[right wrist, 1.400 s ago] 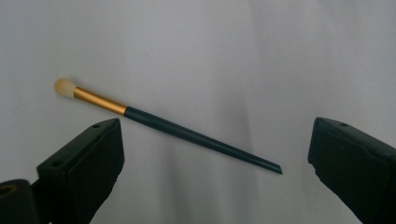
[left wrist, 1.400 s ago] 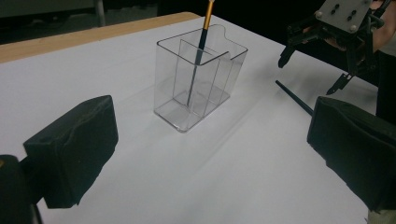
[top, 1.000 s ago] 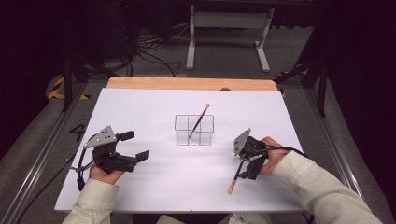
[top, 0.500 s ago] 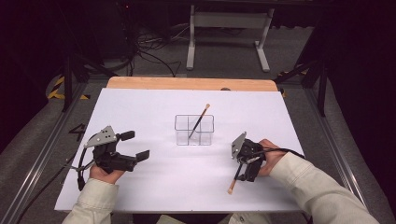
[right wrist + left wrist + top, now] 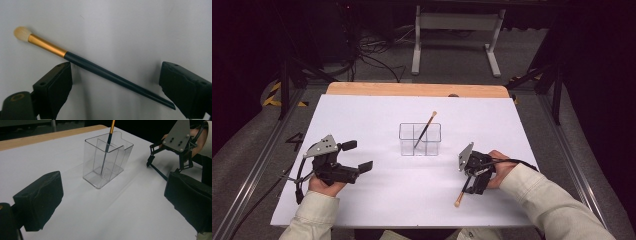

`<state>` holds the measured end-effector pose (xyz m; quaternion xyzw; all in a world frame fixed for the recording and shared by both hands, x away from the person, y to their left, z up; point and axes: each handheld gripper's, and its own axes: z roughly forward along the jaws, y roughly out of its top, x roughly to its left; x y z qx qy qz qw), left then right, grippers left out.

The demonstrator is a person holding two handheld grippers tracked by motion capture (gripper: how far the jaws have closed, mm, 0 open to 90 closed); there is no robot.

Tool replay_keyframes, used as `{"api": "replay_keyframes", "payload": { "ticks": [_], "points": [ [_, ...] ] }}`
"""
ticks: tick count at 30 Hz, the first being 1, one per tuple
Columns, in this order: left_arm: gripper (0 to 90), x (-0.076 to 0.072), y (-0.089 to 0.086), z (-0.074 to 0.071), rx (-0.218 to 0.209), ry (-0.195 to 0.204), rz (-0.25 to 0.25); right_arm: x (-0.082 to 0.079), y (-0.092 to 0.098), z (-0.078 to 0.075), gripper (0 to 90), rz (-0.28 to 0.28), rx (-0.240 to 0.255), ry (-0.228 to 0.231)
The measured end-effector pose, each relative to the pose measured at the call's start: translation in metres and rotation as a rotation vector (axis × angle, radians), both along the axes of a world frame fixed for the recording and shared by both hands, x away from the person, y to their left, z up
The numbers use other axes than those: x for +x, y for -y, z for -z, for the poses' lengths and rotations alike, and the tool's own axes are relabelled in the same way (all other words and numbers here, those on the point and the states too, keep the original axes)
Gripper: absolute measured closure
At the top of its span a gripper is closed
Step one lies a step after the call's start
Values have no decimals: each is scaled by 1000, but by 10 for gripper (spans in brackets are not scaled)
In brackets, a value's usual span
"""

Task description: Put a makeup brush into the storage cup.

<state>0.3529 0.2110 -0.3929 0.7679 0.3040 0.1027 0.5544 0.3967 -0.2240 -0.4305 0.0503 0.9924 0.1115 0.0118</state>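
A clear divided holder (image 5: 420, 140) stands mid-table with one dark, gold-banded brush (image 5: 426, 129) leaning in it; both also show in the left gripper view, holder (image 5: 107, 162) and brush (image 5: 110, 135). A second brush (image 5: 460, 196) lies flat on the white table, bristles toward me. My right gripper (image 5: 474, 182) points down over it. Its jaws have just been closing but still stand wide, with the brush handle (image 5: 100, 71) lying aslant between them and the pads not pressing on it. My left gripper (image 5: 357, 156) rests open at the left, holding nothing.
A white sheet (image 5: 377, 115) covers the table, with a wooden edge (image 5: 417, 90) at the far side. Metal rails run along both sides. A stand and cables sit on the floor beyond.
My right gripper has sunk a little toward the table over the lying brush. The left gripper and the holder have not moved.
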Motion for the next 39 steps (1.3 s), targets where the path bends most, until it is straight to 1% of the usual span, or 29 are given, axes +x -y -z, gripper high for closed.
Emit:
{"api": "replay_keyframes", "payload": {
  "ticks": [5,8,10,12,14,16,17,19,21,22,25,26,28,32,33,34,35,36,39],
  "points": [
    [28,1,1,1,0,-3,0,-1,0,-1,163,-1,-4,4],
    [28,1,1,1,5,-1,3,-4,0,-3,240,-22,-6,5],
    [29,2,1,1,3,-4,3,-7,-2,-5,309,-53,-11,5],
    [29,2,2,1,1,-9,2,-8,-3,-6,349,-68,-16,8],
    [29,2,2,1,2,-8,3,-10,-3,-7,390,-81,-22,2],
    [29,2,2,1,1,-9,3,-11,-3,-7,446,-90,-19,2],
    [29,2,2,1,4,-7,5,-11,-3,-8,472,-96,-27,-2],
    [29,3,2,2,1,-7,4,-13,-3,-9,562,-109,-25,-1],
    [29,3,2,2,0,-8,5,-16,-3,-10,647,-120,-36,-4],
    [30,3,2,2,0,-8,5,-17,-4,-10,681,-141,-38,1],
    [30,3,3,2,4,-11,7,-21,-5,-11,768,-149,-55,-2],
    [30,3,3,2,4,-11,7,-21,-5,-11,768,-149,-55,-2],
    [30,3,3,2,1,-13,4,-21,-6,-11,822,-152,-65,-12],
    [30,3,2,2,-1,-10,5,-22,-8,-11,826,-143,-80,-15],
    [30,3,2,2,-2,-11,5,-22,-9,-12,827,-145,-90,-18],
    [30,3,2,2,-2,-12,6,-22,-11,-12,829,-130,-100,-19],
    [30,3,1,1,0,-11,5,-21,-11,-12,829,-131,-107,-28],
    [30,3,1,1,3,-12,5,-21,-11,-12,830,-120,-101,-31],
    [30,3,1,1,-3,-13,3,-21,-11,-12,831,-100,-105,-45]
  ]
}}
